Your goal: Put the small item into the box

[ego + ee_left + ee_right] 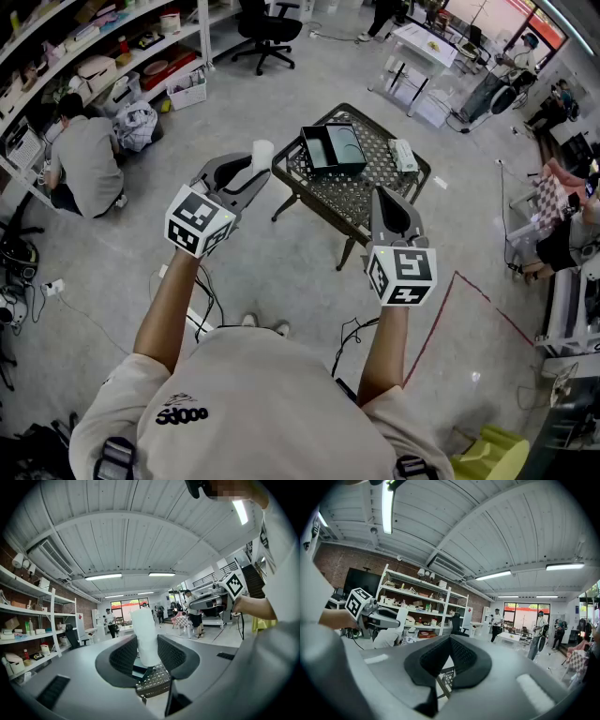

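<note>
White cylinder [144,634] stands upright, clamped between the pads of the left tongs [251,169], in the air just off the counter's [361,192] left corner. On the counter sits a black box [328,171]. The right tongs [450,639] are closed, empty, at the counter's near edge.

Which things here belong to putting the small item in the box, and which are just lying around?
In the job: white cylinder in left gripper; open dark box; lattice table.
Lying about: white pack on table; office chair; shelves.
</note>
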